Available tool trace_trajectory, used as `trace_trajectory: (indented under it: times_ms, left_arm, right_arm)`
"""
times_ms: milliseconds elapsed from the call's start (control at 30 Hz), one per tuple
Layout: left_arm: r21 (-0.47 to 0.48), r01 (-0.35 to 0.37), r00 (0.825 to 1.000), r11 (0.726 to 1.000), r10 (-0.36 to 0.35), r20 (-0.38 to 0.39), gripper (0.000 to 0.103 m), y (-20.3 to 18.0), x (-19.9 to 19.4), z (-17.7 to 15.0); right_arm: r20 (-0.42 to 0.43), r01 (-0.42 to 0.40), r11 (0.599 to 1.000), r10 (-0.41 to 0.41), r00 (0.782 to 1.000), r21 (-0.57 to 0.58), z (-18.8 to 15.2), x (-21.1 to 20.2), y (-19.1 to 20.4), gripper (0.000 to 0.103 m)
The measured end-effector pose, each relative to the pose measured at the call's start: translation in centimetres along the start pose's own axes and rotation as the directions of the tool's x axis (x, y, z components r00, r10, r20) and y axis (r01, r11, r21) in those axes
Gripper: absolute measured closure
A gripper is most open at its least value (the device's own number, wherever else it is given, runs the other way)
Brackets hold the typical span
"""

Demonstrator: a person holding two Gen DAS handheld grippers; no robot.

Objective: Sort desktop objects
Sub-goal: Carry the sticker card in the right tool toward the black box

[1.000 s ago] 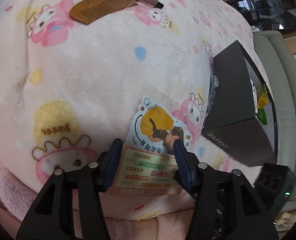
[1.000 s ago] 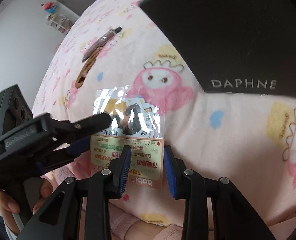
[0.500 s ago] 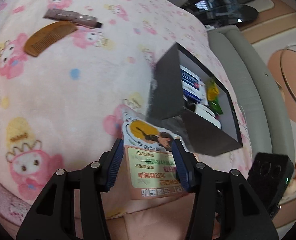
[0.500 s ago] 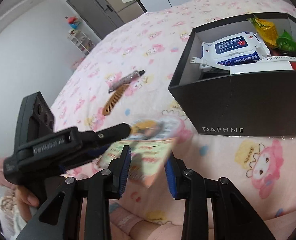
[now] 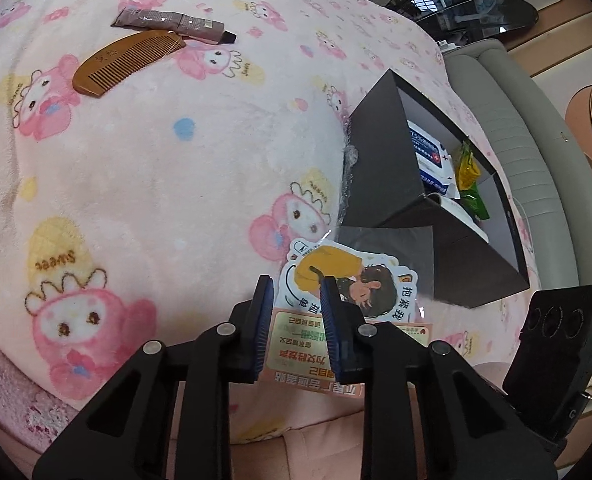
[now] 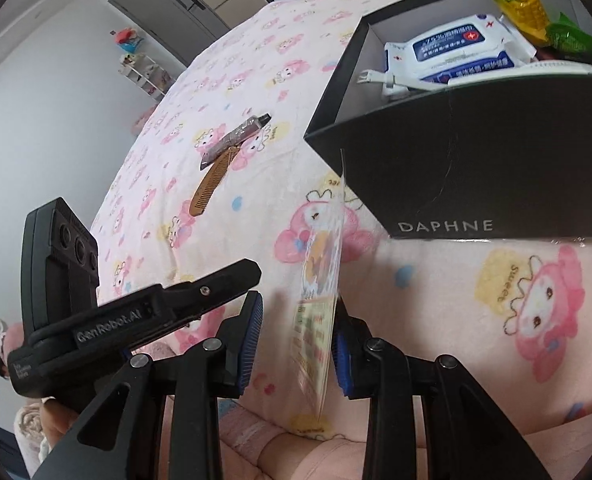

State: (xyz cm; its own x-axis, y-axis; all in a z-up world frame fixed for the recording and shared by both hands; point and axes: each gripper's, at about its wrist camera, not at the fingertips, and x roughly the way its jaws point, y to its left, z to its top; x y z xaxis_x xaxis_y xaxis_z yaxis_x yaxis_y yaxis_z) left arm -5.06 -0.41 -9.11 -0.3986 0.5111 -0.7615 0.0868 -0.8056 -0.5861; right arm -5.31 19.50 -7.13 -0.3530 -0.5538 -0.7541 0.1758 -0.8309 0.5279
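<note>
A flat sticker packet (image 5: 347,292) with a cartoon figure in a clear sleeve is held off the blanket. In the right wrist view the sticker packet (image 6: 319,280) stands edge-on between the blue pads of my right gripper (image 6: 297,338), whose jaws are apart around it. My left gripper (image 5: 296,308) sits over the packet's left part with a narrow gap between its pads; whether it grips the packet is unclear. The black DAPHNE box (image 5: 379,168) (image 6: 475,152) stands to the right and holds a wipes pack (image 6: 459,48), snack wrappers (image 6: 535,12) and a white item.
A wooden comb (image 5: 128,62) and a grey-brown tube (image 5: 172,24) lie on the pink cartoon blanket (image 5: 136,168) at the far left. A grey sofa edge (image 5: 507,128) runs behind the box. The left gripper's body (image 6: 136,312) crosses the right view's lower left.
The packet was lifted off the blanket and turned edge-on toward the box. My left gripper's jaws have narrowed. Both grippers rose and shifted, bringing the box's inside into view.
</note>
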Motion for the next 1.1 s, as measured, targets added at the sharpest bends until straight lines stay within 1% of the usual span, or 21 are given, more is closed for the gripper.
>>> trace_trajectory:
  times_ms: [100,233,367,433,533,600,667,767,867,933,1000,1100]
  left_arm:
    - [-0.015,-0.016,1.000,1.000,0.016,-0.008,0.079,0.4,0.3,0.0]
    - [-0.051,-0.054,0.998,0.997,0.053,-0.028,0.079,1.2,0.8,0.0]
    - [-0.085,-0.073,0.997,0.994,0.072,-0.014,0.079,1.9,0.7,0.1]
    - [-0.104,-0.073,0.997,0.992,0.073,-0.002,0.076,2.3,0.5,0.0]
    - [-0.137,-0.082,0.997,0.987,0.082,-0.001,0.069,2.9,0.4,0.1]
    - [-0.157,-0.084,0.996,0.984,0.083,-0.009,0.068,3.3,0.6,0.1]
    - [-0.156,-0.059,0.998,0.986,0.055,-0.032,0.065,3.2,1.0,0.0]
    - [-0.131,-0.024,0.997,0.991,0.014,-0.074,0.064,2.4,2.0,-0.3]
    - [-0.128,-0.013,0.994,0.992,-0.001,-0.109,0.064,2.0,3.1,-0.9]
    - [-0.134,-0.009,0.993,0.991,-0.007,-0.121,0.064,1.9,3.7,-1.2]
    - [-0.144,0.009,0.992,0.989,-0.027,-0.124,0.064,1.9,3.8,-1.3]
    - [-0.161,0.044,0.991,0.986,-0.064,-0.119,0.064,1.9,3.8,-1.5]
  right_arm:
    - [-0.018,0.024,1.000,-0.024,1.000,0.008,-0.2,0.5,-0.1,0.074]
    - [-0.057,0.073,0.996,-0.070,0.996,0.057,-0.3,1.2,-1.1,0.074]
    - [-0.040,0.085,0.992,-0.082,0.996,0.091,-0.2,0.8,-1.7,0.074]
    - [-0.030,0.098,0.990,-0.096,0.995,0.097,-0.1,0.6,-1.9,0.074]
    - [-0.044,0.118,0.987,-0.114,0.993,0.106,-0.2,0.9,-2.1,0.074]
    - [-0.053,0.131,0.985,-0.125,0.991,0.112,-0.2,1.2,-2.3,0.074]
    - [-0.062,0.144,0.983,-0.137,0.989,0.117,-0.3,1.4,-2.4,0.074]
    - [-0.075,0.158,0.979,-0.149,0.986,0.127,-0.3,1.7,-2.7,0.074]
    - [-0.065,0.108,0.985,-0.099,0.993,0.135,-0.4,1.5,-2.8,0.074]
    - [-0.047,0.080,0.990,-0.075,0.996,0.112,-0.3,1.2,-2.4,0.074]
    - [-0.019,0.107,0.991,-0.106,0.994,0.077,-0.3,0.8,-1.9,0.075]
    - [-0.009,0.185,0.981,-0.185,0.983,0.058,-0.2,0.5,-1.6,0.075]
